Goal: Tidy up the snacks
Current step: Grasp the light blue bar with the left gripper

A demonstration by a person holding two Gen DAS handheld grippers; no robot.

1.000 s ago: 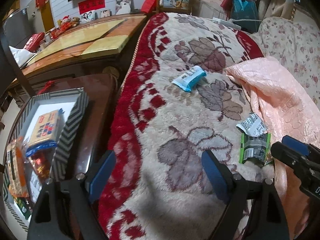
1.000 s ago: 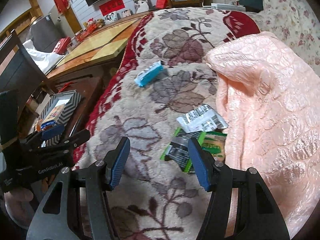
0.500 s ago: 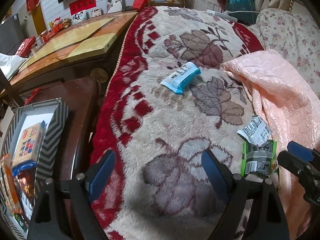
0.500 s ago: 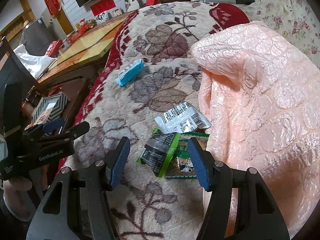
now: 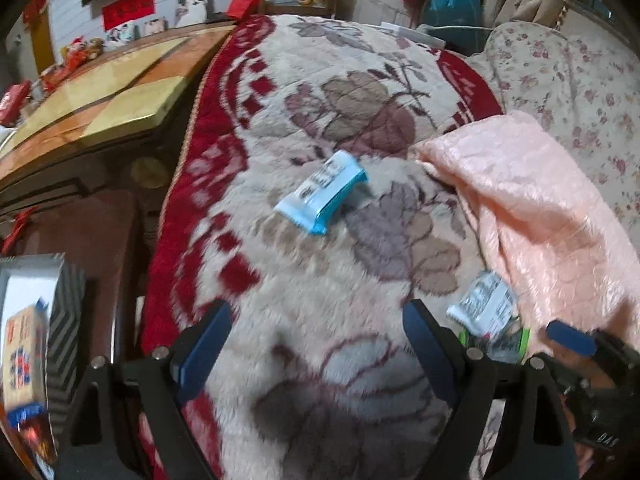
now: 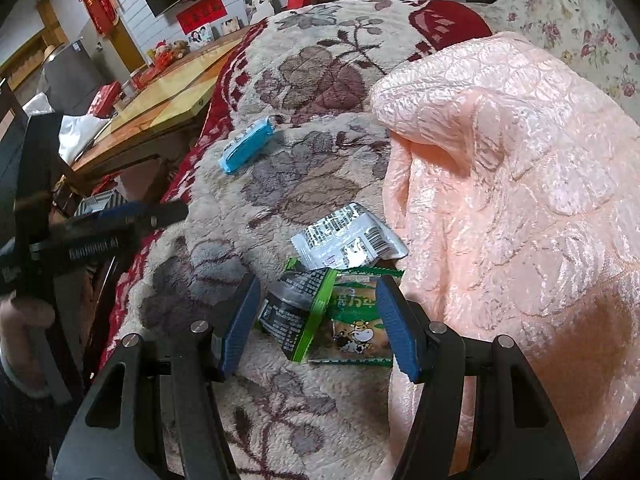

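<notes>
Striped box (image 5: 66, 312): lower left of the left wrist view, on a dark wooden bench (image 5: 100, 232). Snack packs lie inside it, among them a cream pack with red and blue print (image 5: 22, 354). The contents are blurred.
Left gripper (image 5: 316, 354): jaws wide apart, holding nothing, above the floral blanket (image 5: 320, 280). In the right wrist view it sits at the left edge (image 6: 142, 214), seen side-on.
Floral blanket: cream pile with a red border and brown leaf print; it carries all the loose snacks.
Blue snack pack (image 5: 322, 192): centre of the left wrist view, flat on the floral blanket, ahead of the left jaws and well apart from them. In the right wrist view it sits upper left of centre (image 6: 247, 145).
White snack pack (image 6: 348, 238): centre of the right wrist view, printed side up, its lower edge overlapping the green packs. In the left wrist view it sits lower right (image 5: 486, 306).
Green snack packs (image 6: 320, 316): lower centre of the right wrist view, two overlapping packs, one dark and one with a cow print.
Right gripper (image 6: 318, 326): jaws wide apart, one on each side of the green snack packs; contact with them cannot be determined.
Pink quilt (image 6: 500, 200): right half of the right wrist view, bunched, its edge just beside the white and green packs.
</notes>
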